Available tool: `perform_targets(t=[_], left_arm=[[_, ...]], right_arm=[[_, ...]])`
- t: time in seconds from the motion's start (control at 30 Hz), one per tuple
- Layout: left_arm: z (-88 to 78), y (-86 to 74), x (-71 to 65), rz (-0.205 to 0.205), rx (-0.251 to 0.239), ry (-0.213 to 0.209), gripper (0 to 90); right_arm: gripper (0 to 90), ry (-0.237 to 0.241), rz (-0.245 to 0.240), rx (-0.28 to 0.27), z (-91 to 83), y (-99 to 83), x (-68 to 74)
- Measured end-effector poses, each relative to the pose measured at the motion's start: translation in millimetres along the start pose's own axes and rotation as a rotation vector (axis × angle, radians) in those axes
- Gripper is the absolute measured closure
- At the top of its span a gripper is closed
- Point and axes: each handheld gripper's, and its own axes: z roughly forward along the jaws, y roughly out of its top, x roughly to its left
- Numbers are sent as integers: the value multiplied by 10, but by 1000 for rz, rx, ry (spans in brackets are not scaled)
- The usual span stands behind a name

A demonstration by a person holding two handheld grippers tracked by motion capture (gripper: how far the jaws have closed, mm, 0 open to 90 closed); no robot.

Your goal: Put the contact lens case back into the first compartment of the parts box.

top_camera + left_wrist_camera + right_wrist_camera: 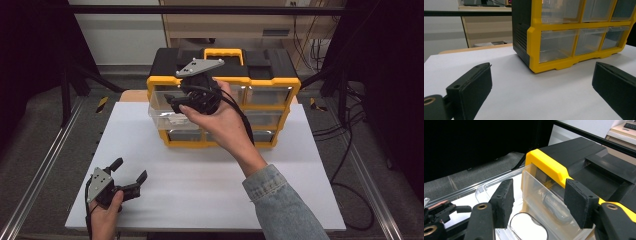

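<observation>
A: What is being worked on?

B: A yellow-framed organiser cabinet with a black body and a yellow carry handle on top is seen standing upright at the far side of the white table. Rows of clear plastic drawers are set in its front.

A: And the drawers?

B: One clear drawer at the left of the middle row is pulled out towards the table's left front. In the right gripper view, a pale rounded object is seen inside it; what it is cannot be told. The others are seen shut.
</observation>
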Motion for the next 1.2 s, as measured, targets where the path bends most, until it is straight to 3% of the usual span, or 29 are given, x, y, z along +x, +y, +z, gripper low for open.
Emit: perform_targets(t=[0.63, 0.93, 1.2], left_arm=[[-5, 1, 5, 0, 0, 2, 23], [-3, 0, 5, 1, 0, 1, 23], [-4, 0, 4, -1, 1, 1, 23]], right_arm=[[221, -23, 20, -49, 23, -27, -16], [64, -45, 22, -79, 1, -40, -11], [43, -35, 15, -111, -62, -68, -36]])
